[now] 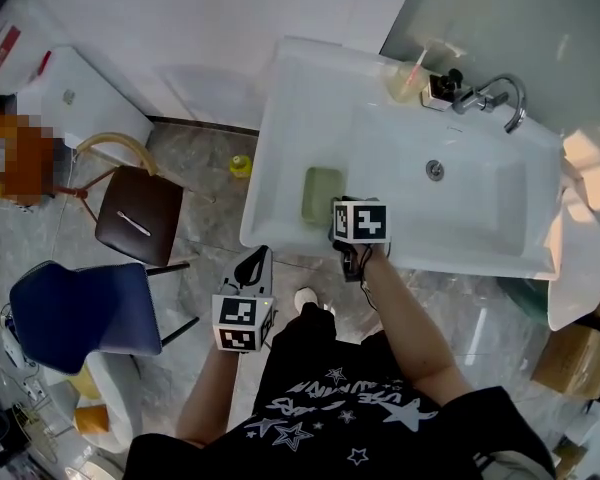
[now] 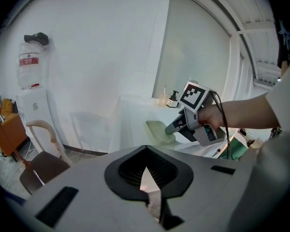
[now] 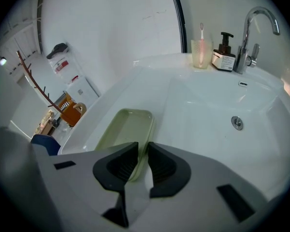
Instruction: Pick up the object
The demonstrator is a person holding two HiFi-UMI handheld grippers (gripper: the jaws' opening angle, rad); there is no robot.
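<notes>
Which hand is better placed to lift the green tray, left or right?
Right. The right gripper has its jaws closed on the near rim of the green tray on the sink ledge. The left gripper hangs back short of the sink, jaws together, holding nothing.

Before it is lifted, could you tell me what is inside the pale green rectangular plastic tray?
The pale green rectangular plastic tray shows only a bare floor. Its near corner is covered by the right tool, whose jaws straddle the rim, so that part is unseen.
</notes>
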